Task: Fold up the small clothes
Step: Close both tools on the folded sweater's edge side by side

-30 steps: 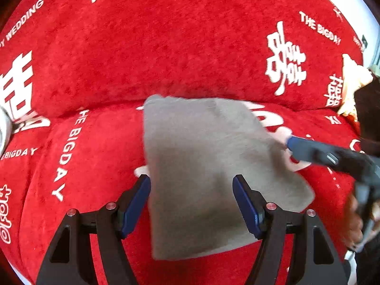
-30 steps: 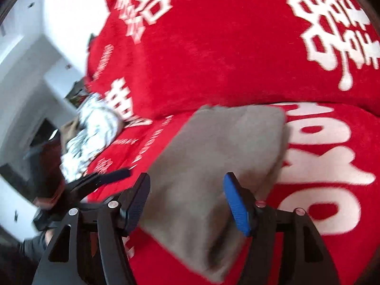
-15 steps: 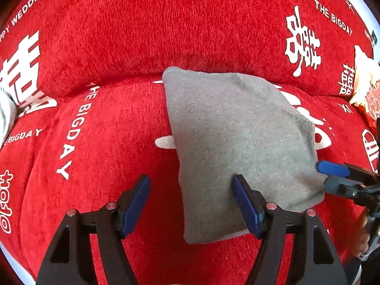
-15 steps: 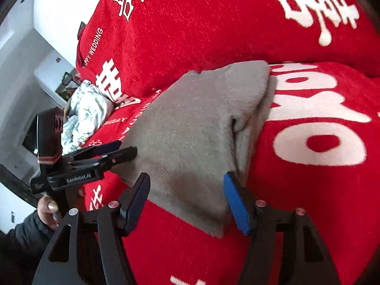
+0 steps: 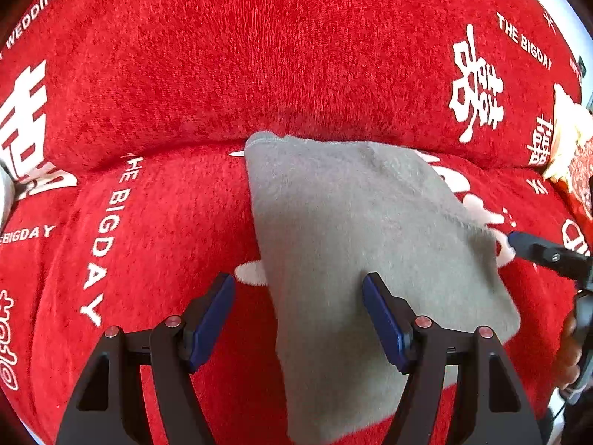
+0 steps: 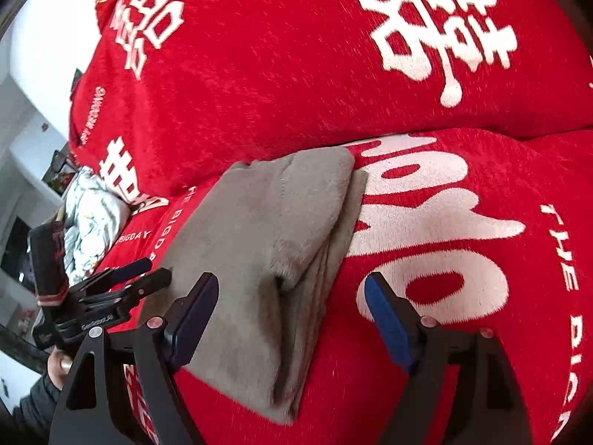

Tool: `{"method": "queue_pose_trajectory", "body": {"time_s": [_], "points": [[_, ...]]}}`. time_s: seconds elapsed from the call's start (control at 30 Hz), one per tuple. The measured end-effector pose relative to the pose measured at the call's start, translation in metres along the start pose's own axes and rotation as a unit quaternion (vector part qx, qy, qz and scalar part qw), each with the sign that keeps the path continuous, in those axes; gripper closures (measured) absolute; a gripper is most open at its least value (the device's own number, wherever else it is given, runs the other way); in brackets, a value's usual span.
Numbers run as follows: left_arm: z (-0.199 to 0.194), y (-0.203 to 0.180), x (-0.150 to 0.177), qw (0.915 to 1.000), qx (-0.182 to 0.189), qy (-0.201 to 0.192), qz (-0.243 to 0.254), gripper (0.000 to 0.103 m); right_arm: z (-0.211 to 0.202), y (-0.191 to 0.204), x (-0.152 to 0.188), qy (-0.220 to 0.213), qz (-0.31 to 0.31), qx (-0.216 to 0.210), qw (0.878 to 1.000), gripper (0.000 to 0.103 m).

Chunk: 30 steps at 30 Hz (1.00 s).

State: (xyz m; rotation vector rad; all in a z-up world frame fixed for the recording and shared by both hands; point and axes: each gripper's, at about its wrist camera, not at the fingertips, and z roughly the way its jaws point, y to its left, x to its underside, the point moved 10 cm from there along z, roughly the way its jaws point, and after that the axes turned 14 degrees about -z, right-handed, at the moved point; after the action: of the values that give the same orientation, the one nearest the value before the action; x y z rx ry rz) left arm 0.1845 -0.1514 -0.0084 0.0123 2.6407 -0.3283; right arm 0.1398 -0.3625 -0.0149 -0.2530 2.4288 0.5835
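A grey garment [image 5: 367,252], folded into a thick rectangle, lies flat on the red sofa seat; in the right wrist view [image 6: 267,244] its layered edge faces right. My left gripper [image 5: 298,315] is open and empty, hovering over the garment's near left edge. My right gripper [image 6: 291,317] is open and empty, above the garment's near right edge. Each gripper shows in the other's view: the right one at the far right [image 5: 548,256], the left one at the left [image 6: 122,282].
The red sofa cover [image 5: 296,55] with white lettering spans seat and backrest. A crumpled white patterned cloth [image 6: 89,215] lies on the seat to the left. A cream and red item [image 5: 570,148] sits at the far right.
Both grippers have shifted around the folded garment, staying open. The right gripper swung so the garment's layered edge now sits between its fingers. The garment lies still.
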Motion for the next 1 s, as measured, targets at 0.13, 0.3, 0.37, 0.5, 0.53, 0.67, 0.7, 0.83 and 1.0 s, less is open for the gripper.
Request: {"method": "queue_pose_trajectory", "body": {"time_s": [0.13, 0.3, 0.37, 0.5, 0.53, 0.67, 0.7, 0.83, 1.0], "points": [[0.018, -0.006, -0.011, 0.9994, 0.01, 0.029, -0.016, 0.03, 0.022, -0.011, -0.006, 0.02, 0.023, 0.007, 1.0, 0.019], [0.044, -0.013, -0.019, 0.9908, 0.056, 0.108, -0.06, 0.026, 0.042, -0.02, -0.014, 0.042, 0.054, -0.002, 0.998, 0.019], [0.056, -0.009, -0.023, 0.9844, 0.065, 0.137, -0.09, 0.018, 0.046, -0.023, -0.015, 0.047, 0.063, -0.005, 0.997, 0.019], [0.074, -0.004, -0.017, 0.9713, 0.087, 0.186, -0.119, 0.017, 0.056, -0.025, -0.012, 0.059, 0.088, -0.027, 0.994, 0.019], [0.077, -0.003, -0.014, 0.9681, 0.095, 0.194, -0.127, 0.015, 0.061, -0.022, -0.01, 0.064, 0.097, -0.042, 0.992, 0.019], [0.083, -0.007, -0.006, 0.9594, 0.128, 0.201, -0.15, 0.004, 0.082, -0.015, -0.001, 0.08, 0.113, -0.059, 0.989, 0.017], [0.083, -0.009, -0.006, 0.9609, 0.126, 0.199, -0.145, 0.004, 0.083, -0.015, -0.003, 0.072, 0.112, -0.056, 0.99, 0.015], [0.084, -0.024, -0.006, 0.9742, 0.102, 0.178, -0.095, 0.01, 0.094, -0.006, -0.01, 0.072, 0.13, -0.075, 0.986, 0.02], [0.07, -0.03, -0.01, 0.9805, 0.114, 0.147, -0.063, 0.044, 0.097, 0.007, -0.009, 0.084, 0.091, -0.049, 0.991, 0.055]]}}
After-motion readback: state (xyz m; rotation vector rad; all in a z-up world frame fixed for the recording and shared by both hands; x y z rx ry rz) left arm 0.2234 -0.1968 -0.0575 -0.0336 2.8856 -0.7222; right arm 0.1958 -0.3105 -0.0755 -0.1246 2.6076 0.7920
